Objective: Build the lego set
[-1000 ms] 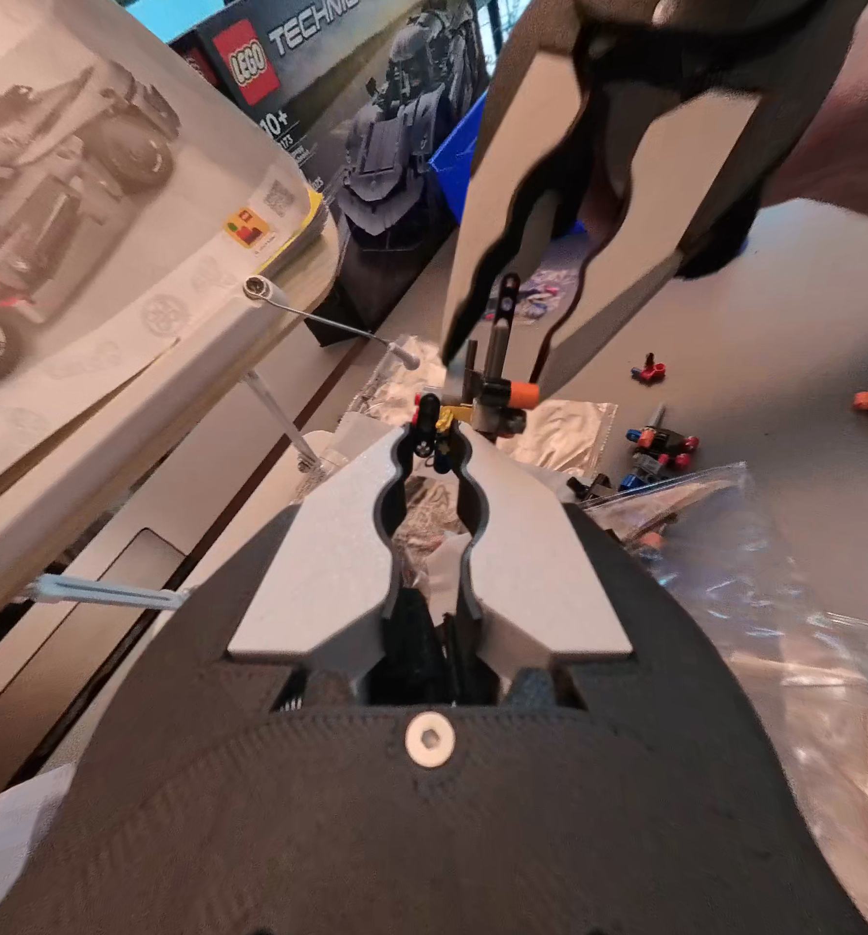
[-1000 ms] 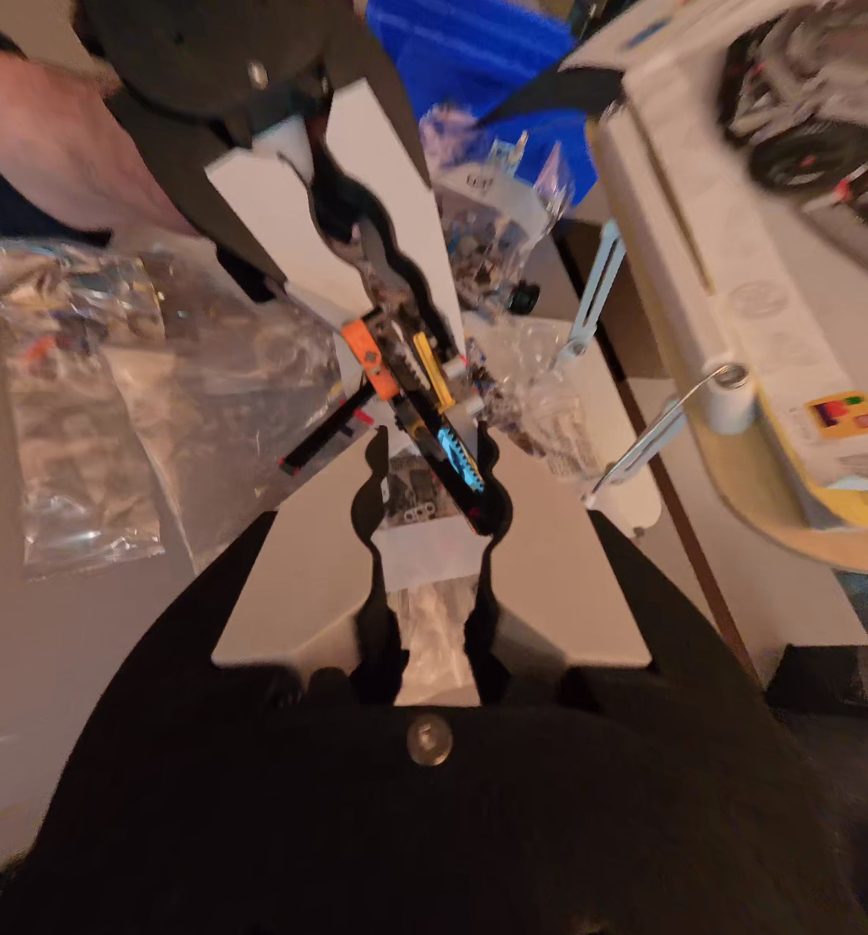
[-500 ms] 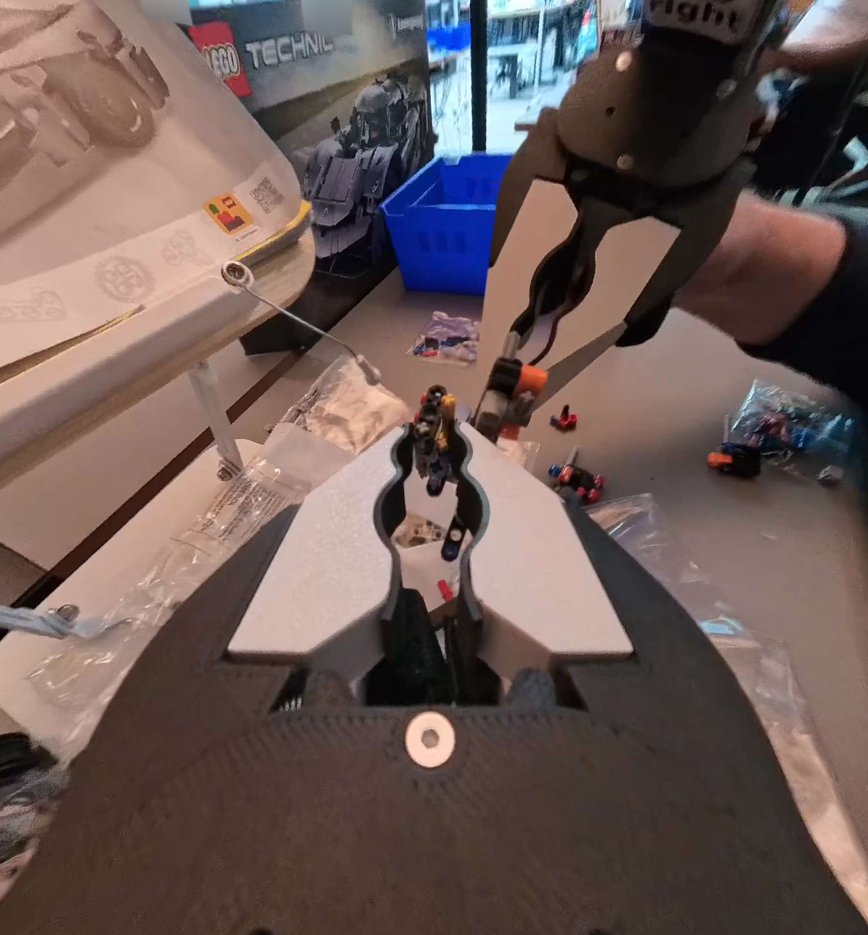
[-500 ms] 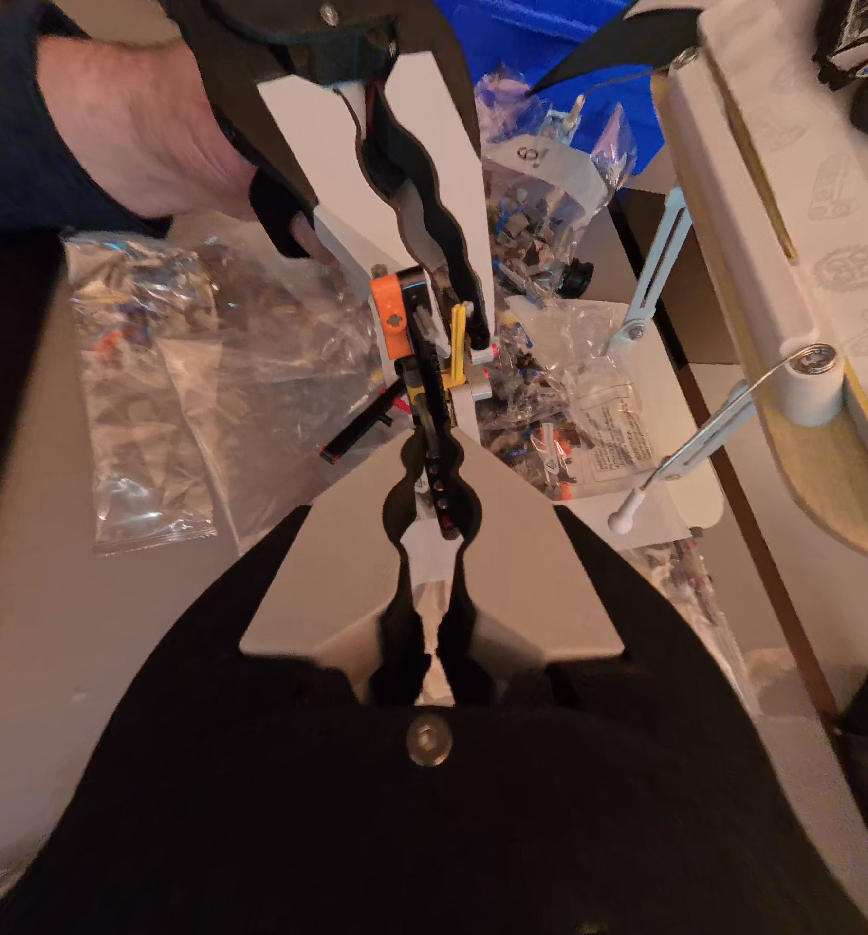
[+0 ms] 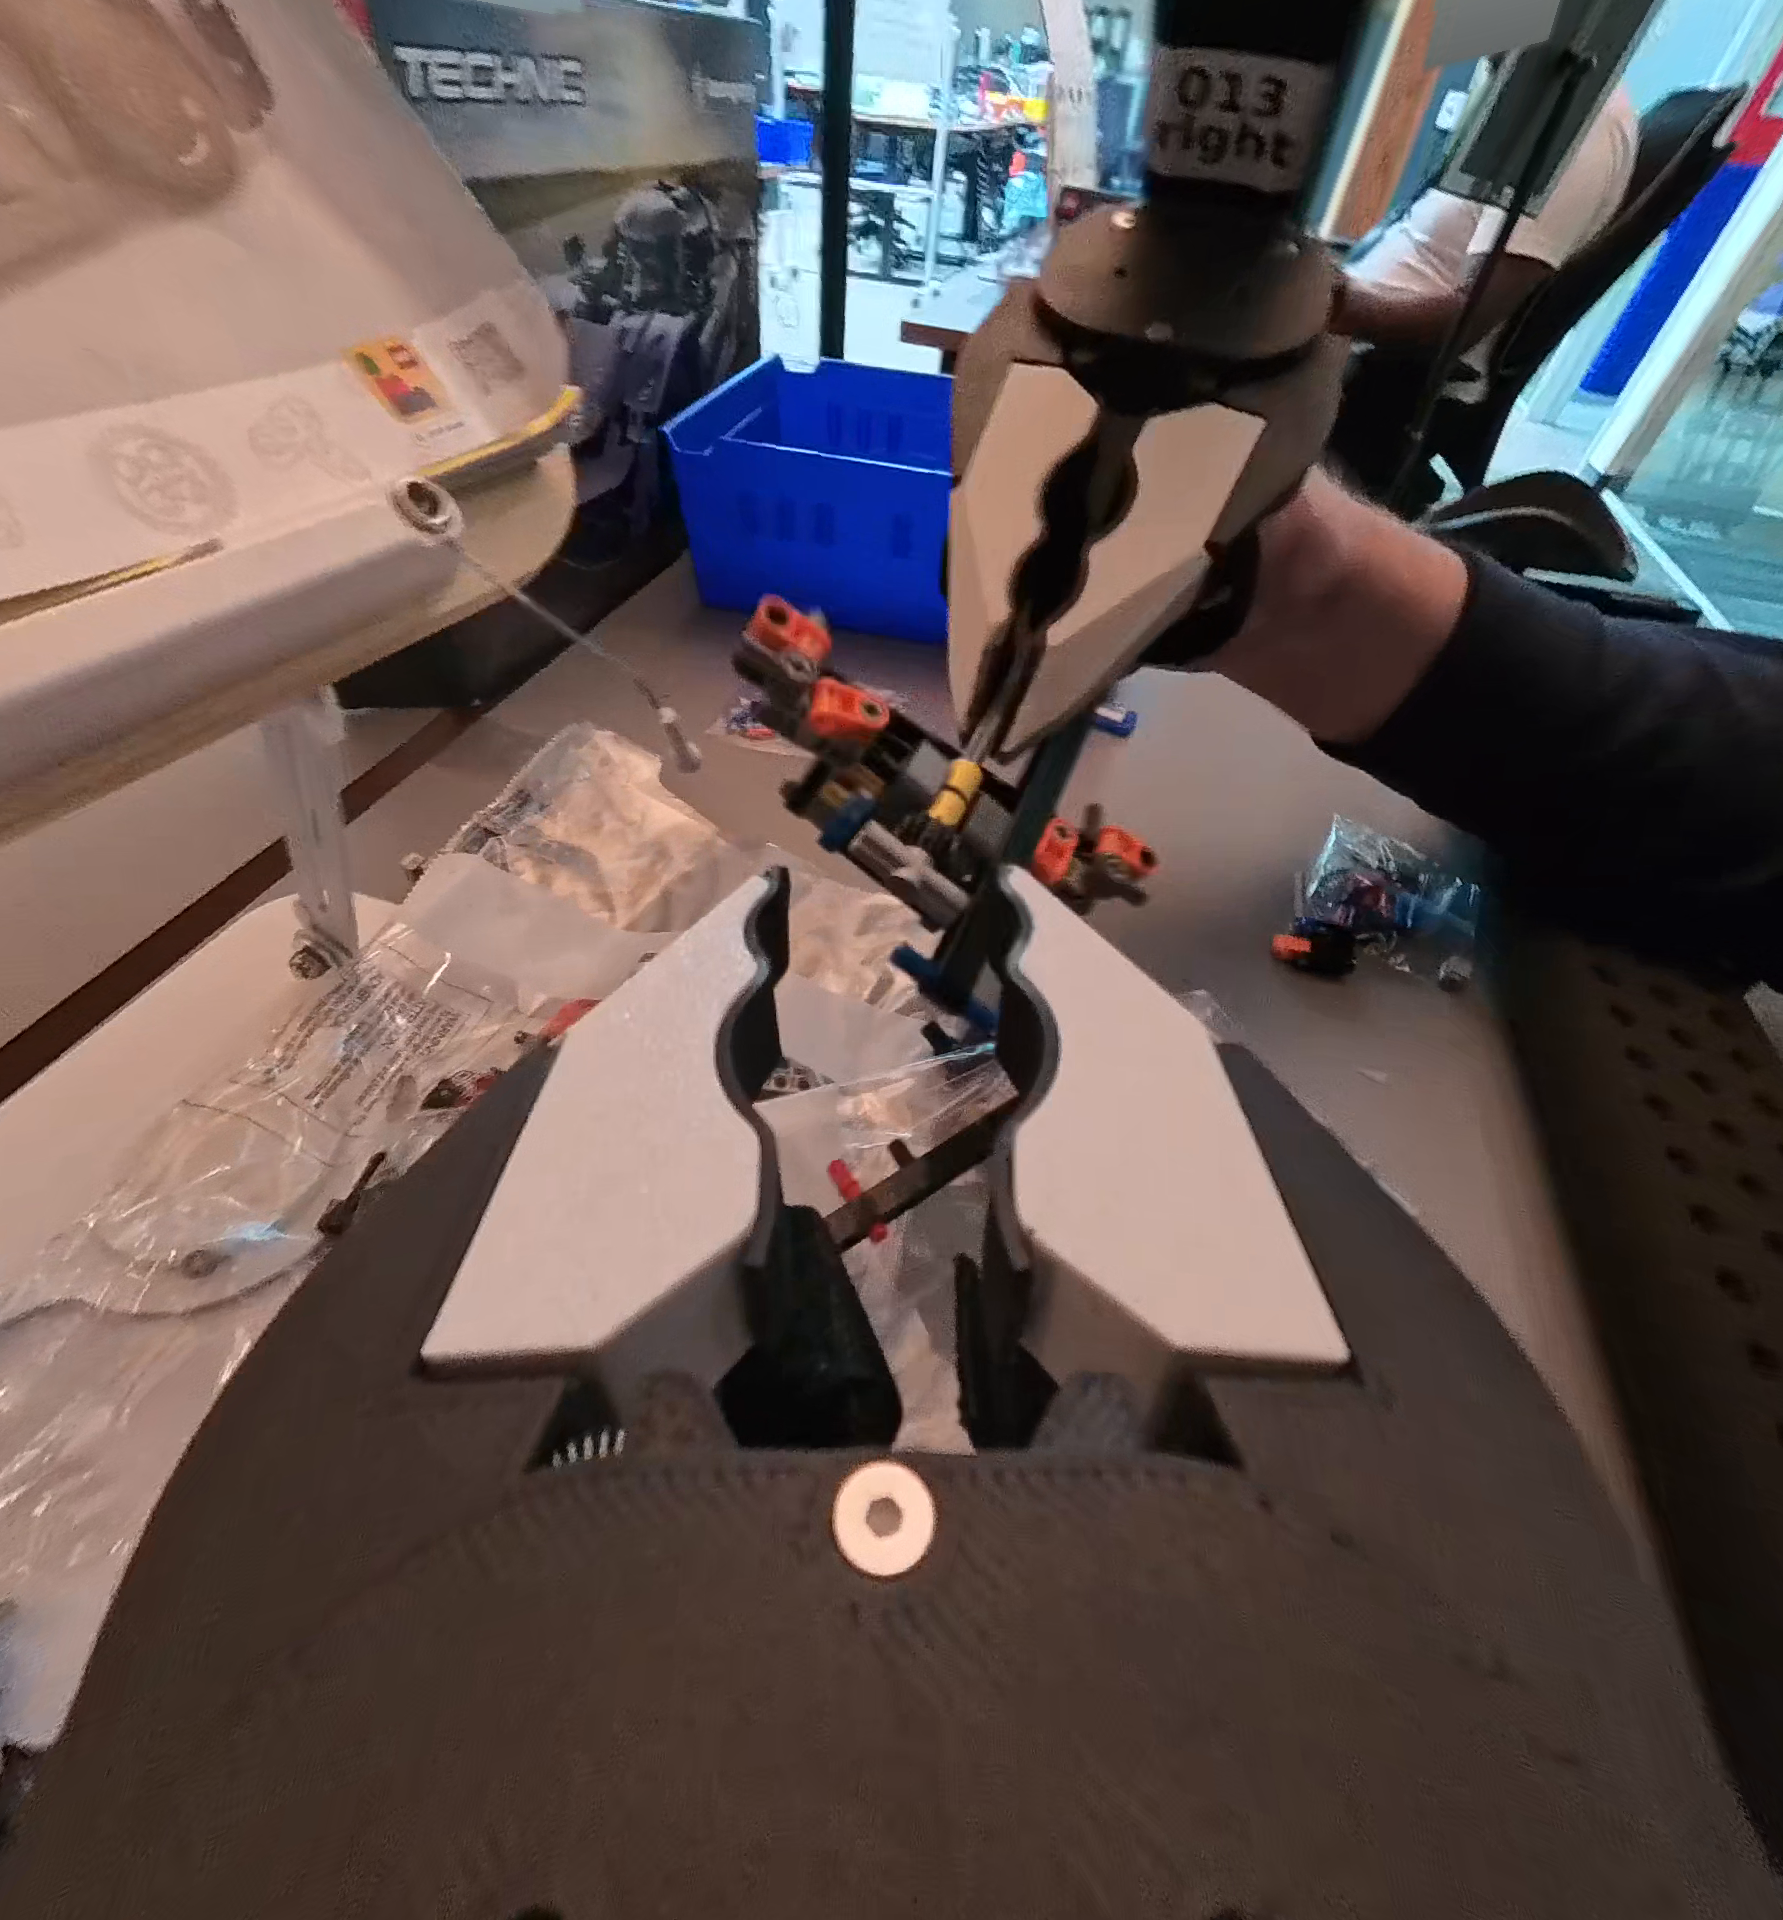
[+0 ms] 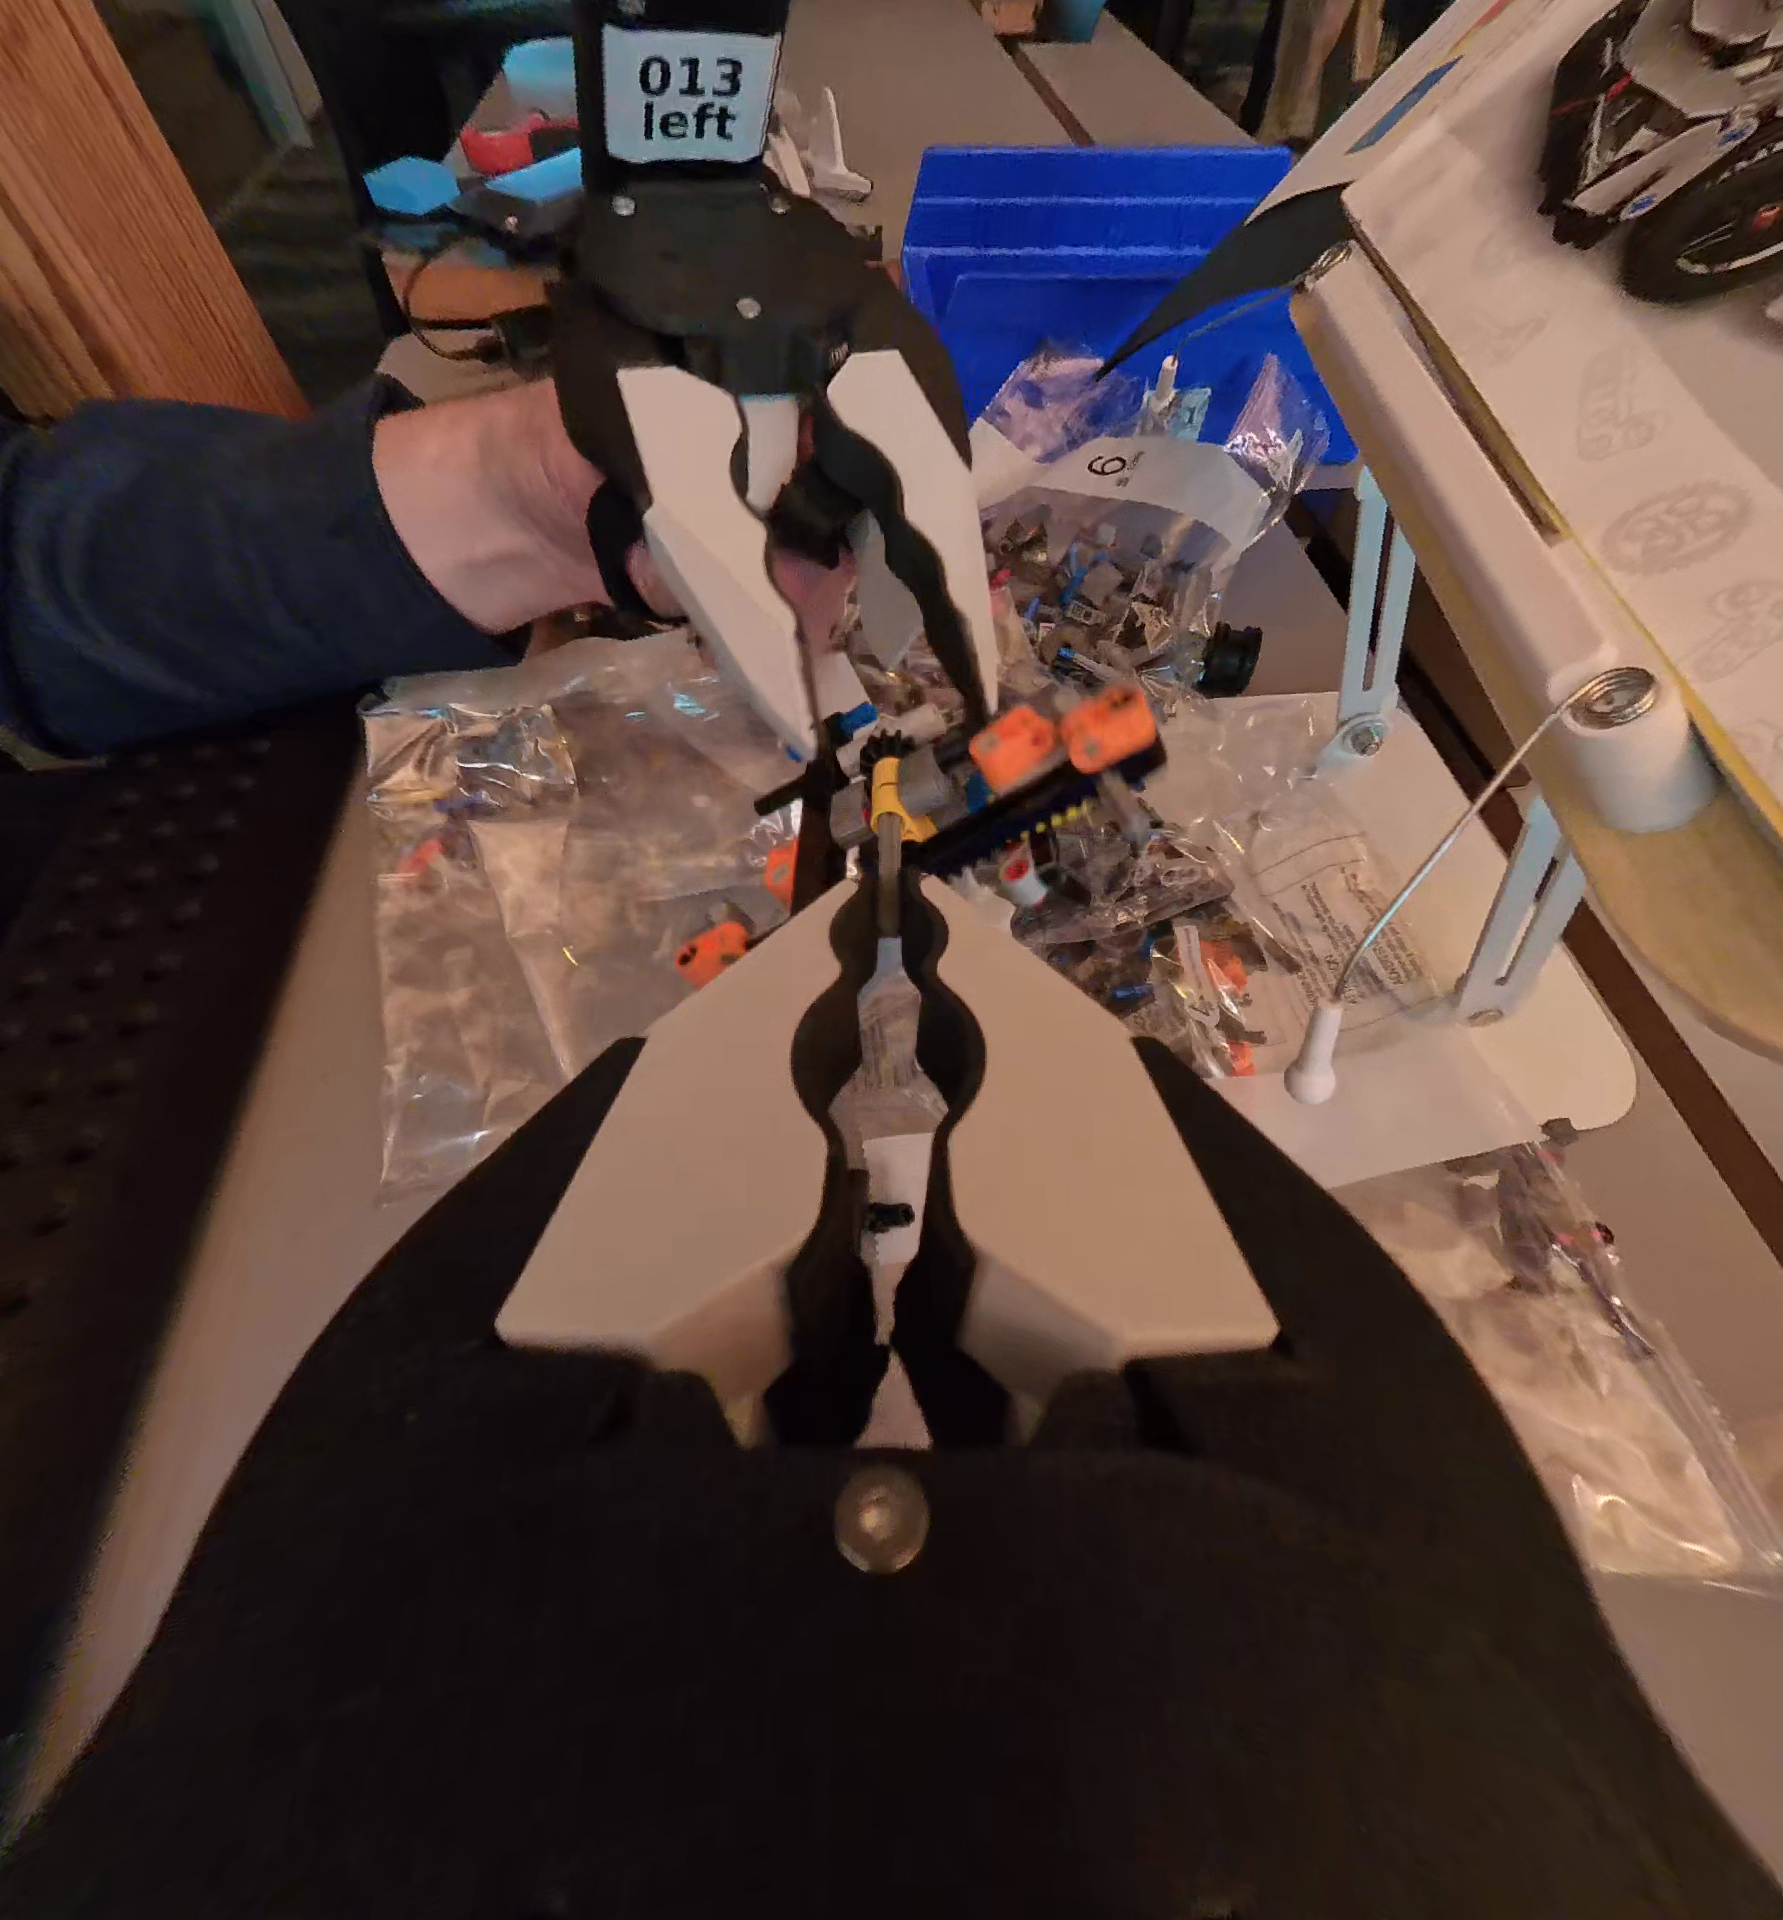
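Small black lego assembly (image 5: 897, 790) with orange connectors and yellow bush, tilted, aloft above bagged parts (image 6: 1105, 582)

The left tool (image 5: 892, 904) has matt white finger plates on a rough, ribbed black plastic body. Glossy crinkled clear plastic bags (image 6: 471, 914) lie on the smooth matt grey surface (image 5: 1386, 1049).
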A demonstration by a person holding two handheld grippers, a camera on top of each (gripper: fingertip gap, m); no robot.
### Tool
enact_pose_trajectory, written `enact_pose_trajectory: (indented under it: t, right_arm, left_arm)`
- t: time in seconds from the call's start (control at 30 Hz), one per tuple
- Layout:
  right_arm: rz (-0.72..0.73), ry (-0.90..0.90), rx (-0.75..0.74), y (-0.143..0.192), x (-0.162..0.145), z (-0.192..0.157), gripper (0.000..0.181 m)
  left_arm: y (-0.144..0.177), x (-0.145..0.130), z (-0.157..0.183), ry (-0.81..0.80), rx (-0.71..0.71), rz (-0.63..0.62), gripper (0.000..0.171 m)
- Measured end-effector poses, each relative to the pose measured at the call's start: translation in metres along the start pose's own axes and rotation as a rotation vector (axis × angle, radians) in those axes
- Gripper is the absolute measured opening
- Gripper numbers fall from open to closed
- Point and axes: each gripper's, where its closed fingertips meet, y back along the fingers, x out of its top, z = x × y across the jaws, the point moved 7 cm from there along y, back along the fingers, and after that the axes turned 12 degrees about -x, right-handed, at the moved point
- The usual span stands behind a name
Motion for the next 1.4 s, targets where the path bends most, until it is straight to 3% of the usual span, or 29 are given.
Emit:
enact_pose_trajectory:
  t: [0.17,0.37,0.63,0.77,1.4]
  right_arm:
    - [-0.025,0.013,0.012,-0.004,-0.002,-0.003,0.001]
    - [-0.02,0.015,0.025,-0.003,-0.003,-0.004,0.001]
    - [0.011,0.008,0.03,-0.002,-0.001,-0.005,0.003]
    - [-0.046,0.058,-0.013,-0.004,-0.003,-0.006,0.001]
    - [0.002,0.062,0.083,0.01,-0.002,-0.011,0.001]
  left_arm:
    - [-0.015,-0.006,0.006,-0.033,-0.02,-0.071,0.036]
    - [-0.01,-0.004,0.005,-0.036,-0.044,-0.021,0.014]
    - [-0.011,-0.001,0.009,-0.085,-0.023,-0.037,0.012]
    - [-0.013,-0.003,0.009,-0.12,0.005,-0.071,0.012]
    - [-0.003,0.003,0.021,-0.19,-0.1,-0.021,0.006]
